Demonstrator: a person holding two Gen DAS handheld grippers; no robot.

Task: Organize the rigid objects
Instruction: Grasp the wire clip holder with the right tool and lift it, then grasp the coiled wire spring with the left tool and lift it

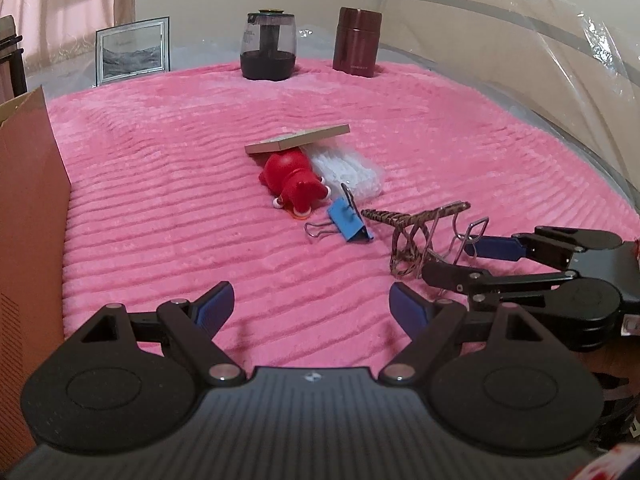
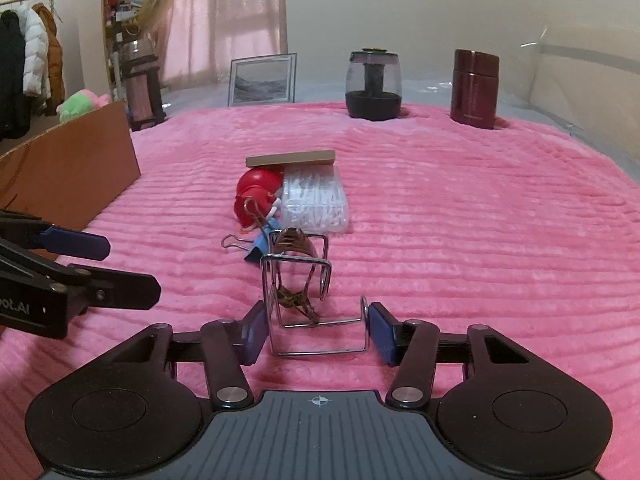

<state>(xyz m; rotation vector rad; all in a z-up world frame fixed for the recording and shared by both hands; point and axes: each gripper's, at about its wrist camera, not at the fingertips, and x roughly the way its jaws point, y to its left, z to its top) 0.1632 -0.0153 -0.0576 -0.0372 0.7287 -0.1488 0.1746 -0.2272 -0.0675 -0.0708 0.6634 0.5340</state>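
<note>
Right wrist view: wire rack (image 2: 298, 292) on pink blanket (image 2: 440, 220), between spread jaws of right gripper (image 2: 318, 330).
Light, stiff, springy-looking, thin chrome likely slippery; best pinched across near bottom bars, clear of woven strip. Not yet clamped. Left gripper (image 1: 310, 308) also wide apart, holding nothing, hovering just beside.

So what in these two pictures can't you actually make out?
- Red toy: its head sits under the wooden block in both views.
- Cardboard box: inside unseen; cut by the frame edge in both views.
- Framed picture: too small to read.
- Right gripper: whether its pads touch the wire holder is unclear.
</note>
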